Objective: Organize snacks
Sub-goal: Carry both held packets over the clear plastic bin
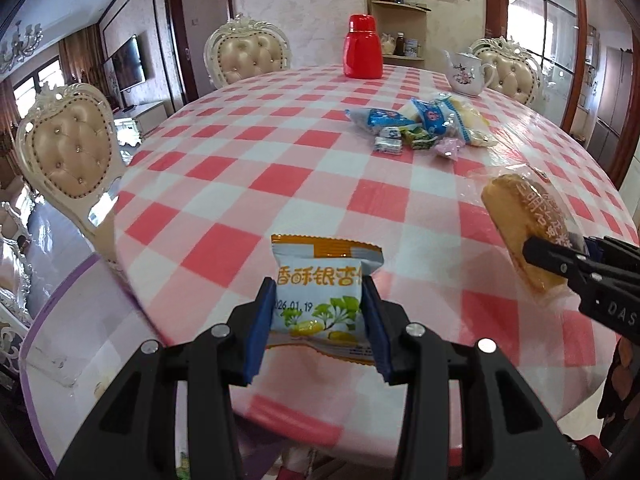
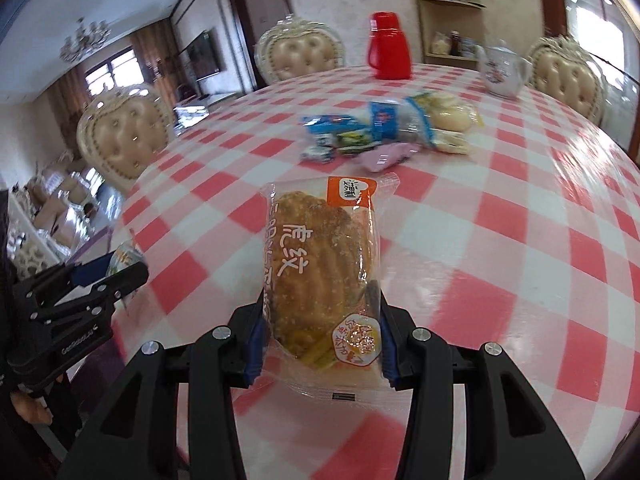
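Carrying is the step in hand: your left gripper [image 1: 318, 312] is clamped on the ginkgo snack packet [image 1: 320, 296] and your right gripper [image 2: 320, 332] on the wrapped cake [image 2: 320, 272], jaws partly closed on each, both lifted above the checked table [image 1: 224, 200]. Ahead of both lies the snack pile [image 1: 420, 128], and I judge it the likely drop spot. Next you need to bring each packet beside that pile and lower it before letting go. Between you and the pile the cloth is bare. Beyond the pile stand the red flask [image 1: 362, 48] and teapot [image 1: 466, 74]; the table's rim curves away left of it.
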